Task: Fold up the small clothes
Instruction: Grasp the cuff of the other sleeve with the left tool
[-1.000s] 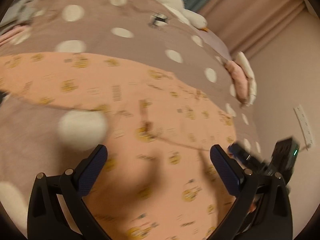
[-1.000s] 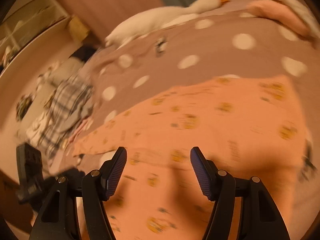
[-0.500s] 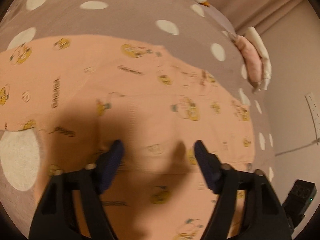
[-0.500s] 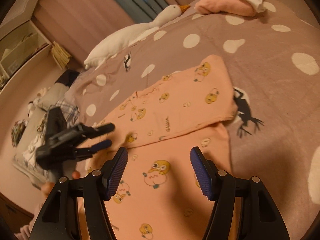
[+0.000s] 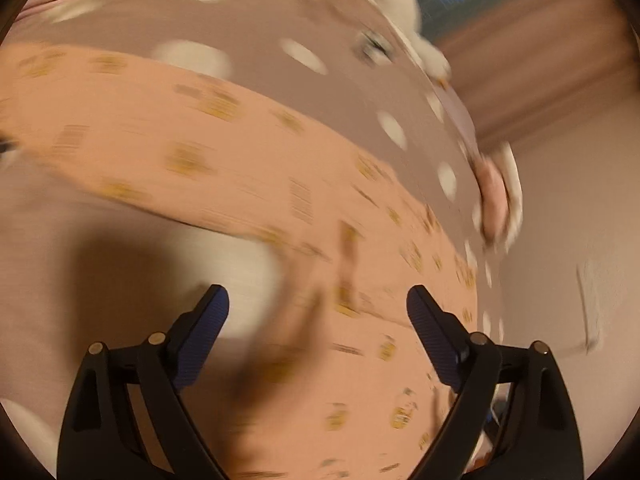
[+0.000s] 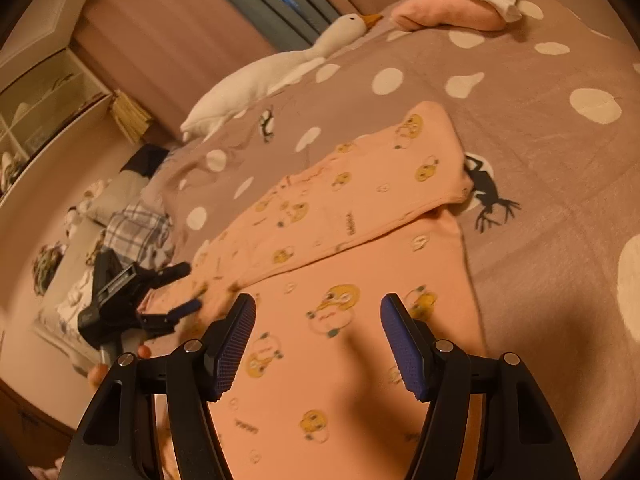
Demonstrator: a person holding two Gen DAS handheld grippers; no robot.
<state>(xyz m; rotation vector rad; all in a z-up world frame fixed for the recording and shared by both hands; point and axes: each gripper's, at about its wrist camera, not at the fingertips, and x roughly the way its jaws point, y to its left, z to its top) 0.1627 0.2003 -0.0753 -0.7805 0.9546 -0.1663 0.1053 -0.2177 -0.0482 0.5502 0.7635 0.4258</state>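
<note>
Spreading again after a brief narrowing half a second ago, the left gripper (image 5: pixel 318 304) hangs with jaws apart and empty over the peach duck-print cotton garment (image 6: pixel 352 216), its view now blurred. That garment lies partly folded on the mauve white-dotted bedspread (image 6: pixel 540 80). The right gripper (image 6: pixel 318 312) stays released above the garment's near panel, gripping nothing.

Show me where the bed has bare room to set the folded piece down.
Free: the dotted bedspread right of the peach garment, out past the black deer print; also the strip between the garment and the goose plush. Crowded: the far corner with the pink and white pile, and the left edge, where the left gripper works.
</note>
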